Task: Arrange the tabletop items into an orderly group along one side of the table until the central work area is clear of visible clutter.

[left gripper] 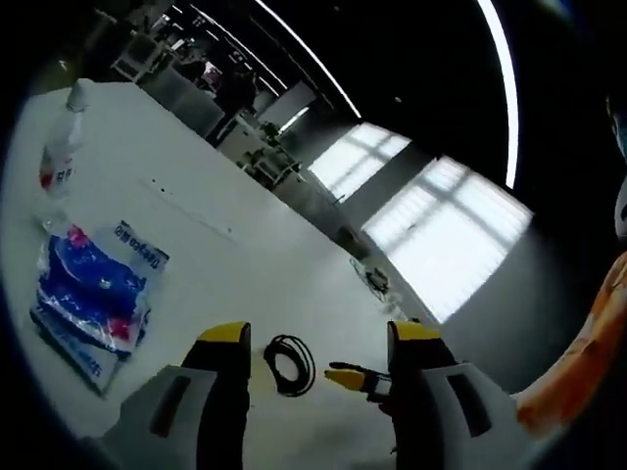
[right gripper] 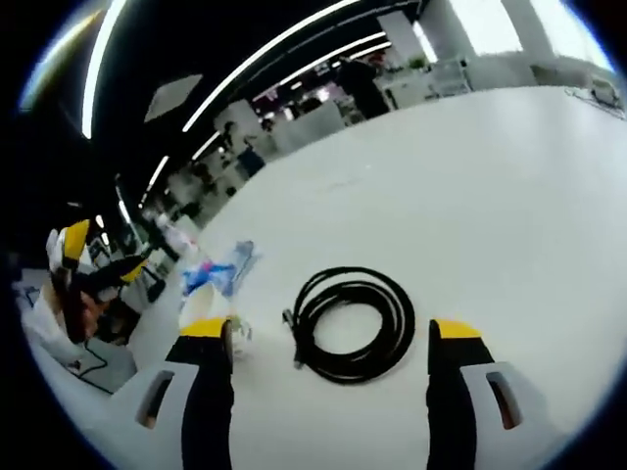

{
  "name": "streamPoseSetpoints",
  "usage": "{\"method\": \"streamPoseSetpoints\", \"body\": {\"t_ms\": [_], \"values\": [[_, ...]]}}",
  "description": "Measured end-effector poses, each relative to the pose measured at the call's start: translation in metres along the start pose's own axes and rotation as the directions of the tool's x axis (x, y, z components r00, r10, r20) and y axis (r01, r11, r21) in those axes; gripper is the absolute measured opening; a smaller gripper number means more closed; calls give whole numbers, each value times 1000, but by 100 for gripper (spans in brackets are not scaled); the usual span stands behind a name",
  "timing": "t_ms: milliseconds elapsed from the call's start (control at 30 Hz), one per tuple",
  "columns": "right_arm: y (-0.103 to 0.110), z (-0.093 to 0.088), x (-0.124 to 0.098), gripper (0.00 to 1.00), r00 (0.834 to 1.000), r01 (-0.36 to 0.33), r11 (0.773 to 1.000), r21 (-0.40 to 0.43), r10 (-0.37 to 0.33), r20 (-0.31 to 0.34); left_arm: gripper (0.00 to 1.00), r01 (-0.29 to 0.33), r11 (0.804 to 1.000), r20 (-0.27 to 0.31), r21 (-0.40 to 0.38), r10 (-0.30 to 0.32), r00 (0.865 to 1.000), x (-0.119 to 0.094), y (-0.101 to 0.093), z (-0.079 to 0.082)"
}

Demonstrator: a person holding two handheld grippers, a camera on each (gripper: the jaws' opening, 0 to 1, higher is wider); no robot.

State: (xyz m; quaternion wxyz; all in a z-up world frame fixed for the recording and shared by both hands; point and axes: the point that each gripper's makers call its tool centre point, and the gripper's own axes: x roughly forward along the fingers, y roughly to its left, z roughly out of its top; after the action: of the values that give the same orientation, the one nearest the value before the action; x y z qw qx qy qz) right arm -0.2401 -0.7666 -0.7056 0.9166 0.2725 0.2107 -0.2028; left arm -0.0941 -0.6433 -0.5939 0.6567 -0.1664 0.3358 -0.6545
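White matte worktop [left gripper: 245,196], smooth and glossy in patches. Left gripper view, left to right: clear plastic bottle [left gripper: 61,152] with white cap and red label, standing near the far left edge; crinkly blue-and-white plastic packet [left gripper: 93,294] lying flat just below it; left tool [left gripper: 318,343] jaws spread, nothing between them; small black coiled cable [left gripper: 289,364] beyond the gap; right tool's yellow tips [left gripper: 351,377] just beside the coil. Right gripper view: blue packet [right gripper: 217,274] at left, round cable coil [right gripper: 355,323] centred between right tool [right gripper: 333,338] jaws, spread, not touching it.
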Motion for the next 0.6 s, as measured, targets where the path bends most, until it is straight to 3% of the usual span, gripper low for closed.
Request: {"method": "streamPoseSetpoints", "body": {"t_ms": [100,233,333,433,600], "values": [[4,9,-4,83,1000,-23,999,-24,23,3,68,-62,997,4,42,62,998,-10,19,10],[8,20,-10,83,999,-45,998,-49,46,14,72,-110,988,-14,112,112,994,-21,34,15],[10,25,-14,82,998,-51,997,-50,52,21,73,-133,985,-5,106,135,991,-29,42,18],[0,29,-20,80,998,-34,999,-7,35,45,74,-209,976,28,63,207,978,-41,64,23],[-4,32,-25,80,998,-25,1000,7,24,52,74,-282,957,40,66,280,959,-52,88,32]]}}
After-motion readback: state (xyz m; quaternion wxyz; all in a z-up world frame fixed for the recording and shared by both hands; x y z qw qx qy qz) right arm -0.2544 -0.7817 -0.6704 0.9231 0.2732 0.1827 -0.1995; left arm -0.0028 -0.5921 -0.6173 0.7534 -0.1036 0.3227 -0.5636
